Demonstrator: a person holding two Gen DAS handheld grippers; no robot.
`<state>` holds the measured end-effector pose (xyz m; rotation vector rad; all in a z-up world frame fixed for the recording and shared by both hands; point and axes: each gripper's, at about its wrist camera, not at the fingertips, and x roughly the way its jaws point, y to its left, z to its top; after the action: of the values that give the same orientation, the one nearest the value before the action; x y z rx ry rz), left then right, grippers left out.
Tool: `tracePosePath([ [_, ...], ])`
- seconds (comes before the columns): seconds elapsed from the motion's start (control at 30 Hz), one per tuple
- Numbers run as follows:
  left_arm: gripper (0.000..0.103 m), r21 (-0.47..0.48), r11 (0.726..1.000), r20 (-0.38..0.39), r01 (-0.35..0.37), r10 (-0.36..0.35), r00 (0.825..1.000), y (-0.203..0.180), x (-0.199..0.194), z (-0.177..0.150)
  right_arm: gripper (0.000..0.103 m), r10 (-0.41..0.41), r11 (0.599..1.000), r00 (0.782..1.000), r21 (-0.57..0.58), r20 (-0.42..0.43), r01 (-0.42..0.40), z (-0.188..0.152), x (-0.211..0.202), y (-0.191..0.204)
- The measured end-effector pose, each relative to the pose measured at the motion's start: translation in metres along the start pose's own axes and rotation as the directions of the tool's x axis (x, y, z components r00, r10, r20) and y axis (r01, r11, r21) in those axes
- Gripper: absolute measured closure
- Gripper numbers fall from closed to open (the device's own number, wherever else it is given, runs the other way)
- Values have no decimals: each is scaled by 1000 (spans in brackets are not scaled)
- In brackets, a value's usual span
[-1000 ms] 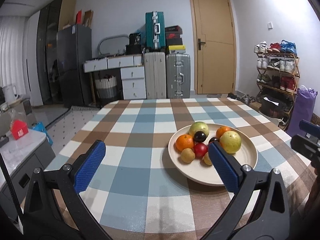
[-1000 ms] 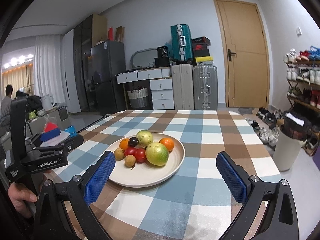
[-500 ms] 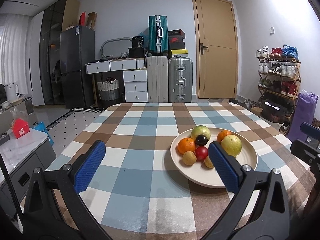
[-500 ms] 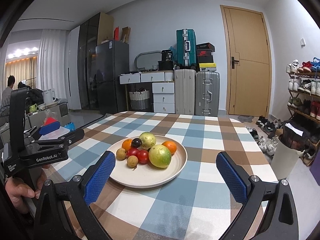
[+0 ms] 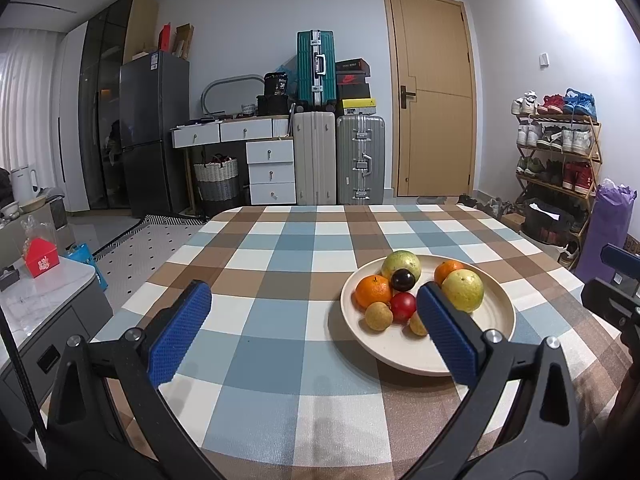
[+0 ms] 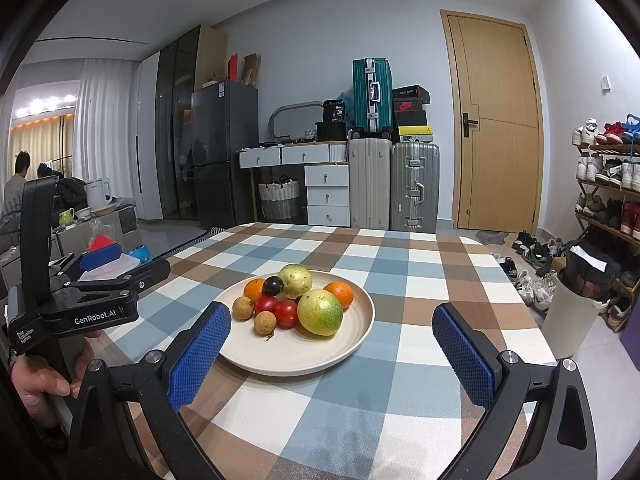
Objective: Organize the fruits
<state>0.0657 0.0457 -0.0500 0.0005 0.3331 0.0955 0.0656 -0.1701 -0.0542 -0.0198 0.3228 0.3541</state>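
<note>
A cream plate point(image 5: 496, 322) point(image 6: 352, 334) on the checked tablecloth holds several fruits: two green-yellow guavas point(image 5: 463, 290) point(image 6: 320, 312), two oranges point(image 5: 373, 291) point(image 6: 339, 294), a dark plum point(image 5: 402, 280) point(image 6: 273, 286), red tomatoes point(image 6: 286, 313) and brown longans point(image 6: 265, 323). My left gripper point(image 5: 314, 326) is open and empty, near the table's front edge, left of the plate. My right gripper point(image 6: 332, 354) is open and empty, in front of the plate. The left gripper body also shows in the right wrist view point(image 6: 88, 300).
The checked table point(image 5: 280, 248) runs far ahead of the plate. Beyond it stand suitcases point(image 5: 340, 160), a drawer desk point(image 5: 256, 148), a fridge point(image 5: 154, 128), a door point(image 5: 432, 96) and a shoe rack point(image 5: 560, 148). A low cabinet with a red box point(image 5: 40, 258) is at left.
Both grippers' views have tilted upward a little, so the plate sits lower in view. Both grippers stay open; no fruit has moved.
</note>
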Motion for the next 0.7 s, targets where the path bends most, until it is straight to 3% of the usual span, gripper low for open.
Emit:
tracePosePath([
  [0.7,0,5,1000,-4,3,-3,1000,0,1,-1,0,0,1000,1000,2,-2,0,0,1,-1],
])
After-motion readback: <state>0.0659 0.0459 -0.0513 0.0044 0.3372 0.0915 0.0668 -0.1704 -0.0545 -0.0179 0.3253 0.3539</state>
